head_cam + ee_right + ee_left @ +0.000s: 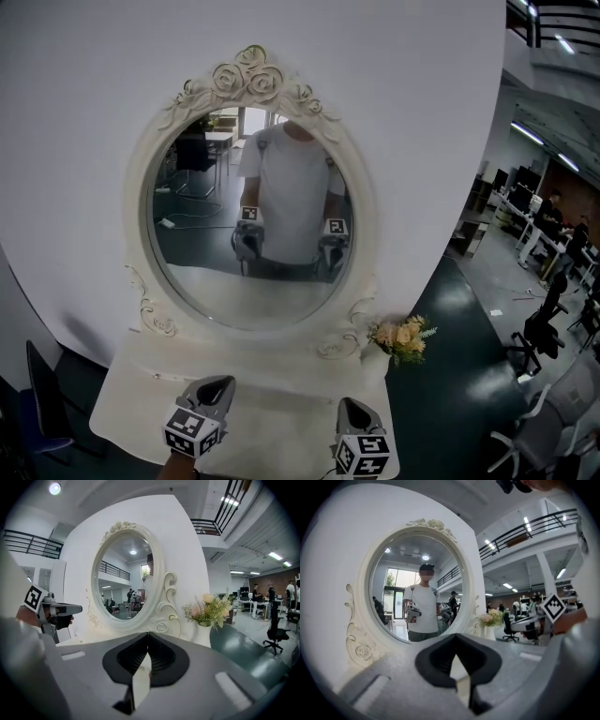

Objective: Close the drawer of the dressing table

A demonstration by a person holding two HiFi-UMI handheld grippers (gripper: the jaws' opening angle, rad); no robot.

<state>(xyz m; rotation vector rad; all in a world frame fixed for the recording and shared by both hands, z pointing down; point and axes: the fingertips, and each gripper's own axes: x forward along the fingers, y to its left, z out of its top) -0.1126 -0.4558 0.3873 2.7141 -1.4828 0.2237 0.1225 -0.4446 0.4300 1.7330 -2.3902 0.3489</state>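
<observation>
Head view shows left gripper and right gripper, both with jaws closed on nothing, over the table's near side, below the mirror; the drawer is out of sight.

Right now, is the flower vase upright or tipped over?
Upright: the vase stands straight on the table, flowers pointing up.

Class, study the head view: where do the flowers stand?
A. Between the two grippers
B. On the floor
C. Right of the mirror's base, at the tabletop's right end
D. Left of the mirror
C: the head view shows the flowers at the right end of the dressing table, just right of the mirror and its lower scrollwork.
</observation>
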